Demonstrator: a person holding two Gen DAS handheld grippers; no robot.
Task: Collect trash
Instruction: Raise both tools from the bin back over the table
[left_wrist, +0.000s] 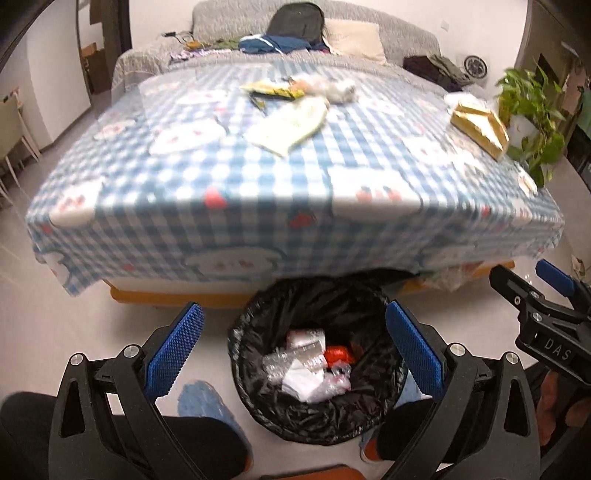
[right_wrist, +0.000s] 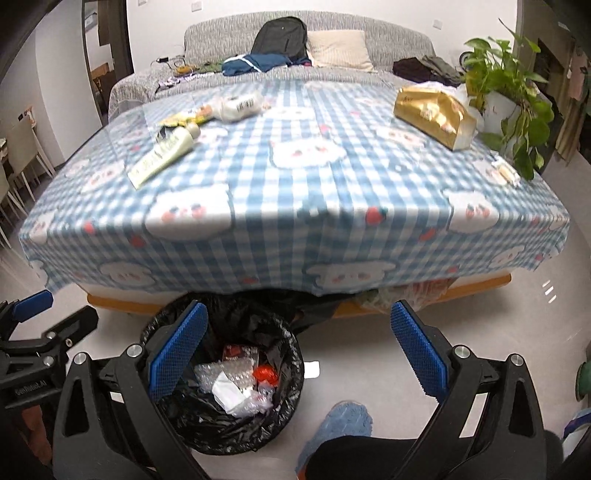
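A black-lined trash bin stands on the floor before the table; it holds plastic wrap, white paper and a red scrap. My left gripper is open and empty, straddling the bin from above. My right gripper is open and empty, just right of the bin. On the table's far side lie trash pieces: a pale wrapper, a yellow packet, crumpled white plastic. In the right wrist view they show as a wrapper and a white bottle.
The table has a blue checked cloth. A gold tissue pack sits at its right, a potted plant beyond it. A grey sofa with a backpack and clothes is behind. My blue slippers are by the bin.
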